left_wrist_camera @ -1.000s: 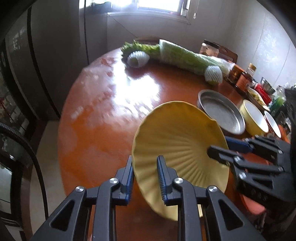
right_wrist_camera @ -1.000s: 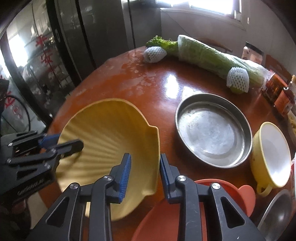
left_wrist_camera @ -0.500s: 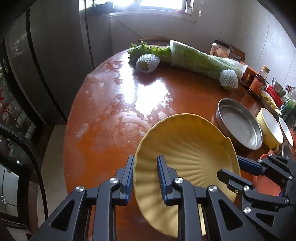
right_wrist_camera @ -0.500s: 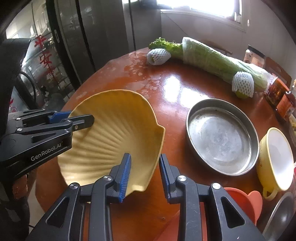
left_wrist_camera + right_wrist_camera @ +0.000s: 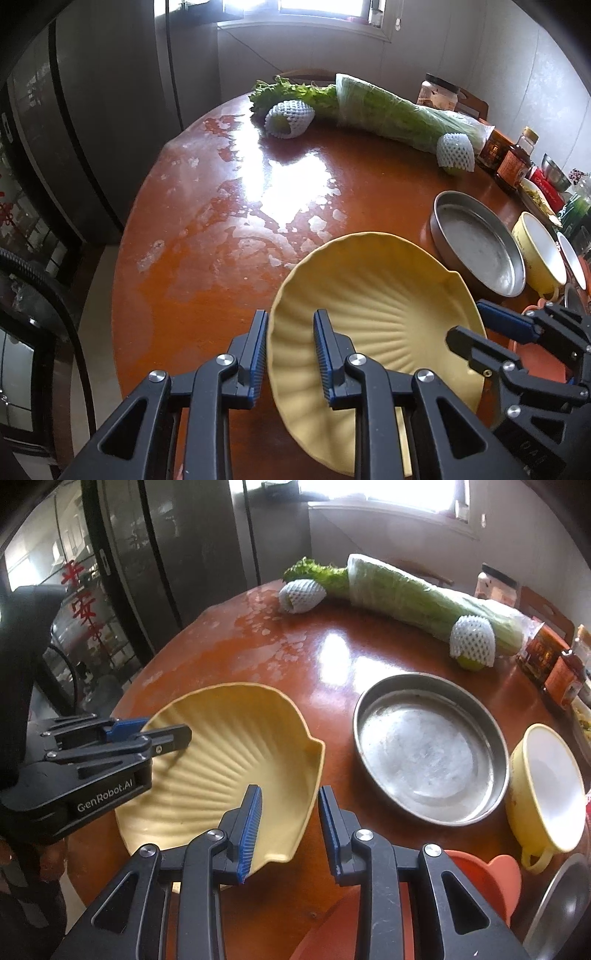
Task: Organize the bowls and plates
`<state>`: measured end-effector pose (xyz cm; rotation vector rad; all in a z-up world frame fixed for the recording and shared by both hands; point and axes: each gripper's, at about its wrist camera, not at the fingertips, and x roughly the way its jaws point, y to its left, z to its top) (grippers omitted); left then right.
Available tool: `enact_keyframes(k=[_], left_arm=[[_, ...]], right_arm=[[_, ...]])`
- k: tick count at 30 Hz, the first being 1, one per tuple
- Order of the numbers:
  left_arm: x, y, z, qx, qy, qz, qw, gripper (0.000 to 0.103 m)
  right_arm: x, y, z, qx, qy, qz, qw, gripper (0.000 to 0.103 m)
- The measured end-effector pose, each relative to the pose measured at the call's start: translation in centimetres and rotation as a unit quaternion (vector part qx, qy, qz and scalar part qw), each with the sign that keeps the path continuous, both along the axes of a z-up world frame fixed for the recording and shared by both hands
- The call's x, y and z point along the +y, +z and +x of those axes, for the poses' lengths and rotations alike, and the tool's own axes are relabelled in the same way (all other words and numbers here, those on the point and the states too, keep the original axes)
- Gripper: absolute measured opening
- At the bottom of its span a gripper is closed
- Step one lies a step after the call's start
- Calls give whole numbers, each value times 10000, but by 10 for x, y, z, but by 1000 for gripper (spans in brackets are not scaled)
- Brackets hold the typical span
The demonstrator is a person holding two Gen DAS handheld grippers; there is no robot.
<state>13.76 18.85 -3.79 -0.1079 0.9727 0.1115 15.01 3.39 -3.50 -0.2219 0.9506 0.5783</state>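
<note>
A yellow shell-shaped ribbed plate [image 5: 384,310] is held between both grippers over the near part of the round wooden table [image 5: 221,229]. My left gripper [image 5: 290,354] straddles its near left rim, jaws close around it. My right gripper [image 5: 290,827] straddles its right rim [image 5: 310,794], jaws also around it, with a gap showing. The plate shows in the right wrist view [image 5: 229,760] too, with the left gripper [image 5: 147,738] on its far edge. A steel round pan [image 5: 428,746] sits to the right, then a yellow bowl with a white inside [image 5: 546,786].
An orange plate [image 5: 476,878] lies under my right gripper, beside a steel rim [image 5: 561,901]. Wrapped cabbage [image 5: 399,110], lettuce and two foam-netted fruits [image 5: 290,118] lie at the far side. Sauce bottles [image 5: 513,162] stand at the far right. A dark fridge stands left.
The yellow plate has come lower and flatter toward the table, and both grippers moved with it. The right gripper's jaws look a little wider apart than before.
</note>
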Motion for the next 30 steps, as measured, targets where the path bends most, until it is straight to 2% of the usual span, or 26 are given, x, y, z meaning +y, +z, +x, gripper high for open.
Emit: enact_keyframes(k=[2,4,7,18,22,24,30], left_arm=[[1,4,-2,-61,72,90,9999,29],[3,9,-6,-163,162,131,9997,38],[5,18,-11,-284,233,130,9992,43],[-10,46,-35,-658,199,203,9974,53],[-20,55,-44,-766,174,298,9965,61],[-24,59,-49,-820,188,360,9958,63],[-42,68,-63,-953,61,390,9947,63]], right_arm=[[-3,3,-1,-31,-33,8,10000,33],[-9,7,-2,-78,-101,50,9999,35],[-18,13,-5,-131,-202,166,9996,39],[-50,43,-24,-406,-479,456,9970,40],[-58,52,-31,-556,-550,522,9956,48],[-64,58,-36,-621,-582,574,9947,48],[-83,70,-53,-801,-703,637,9923,54]])
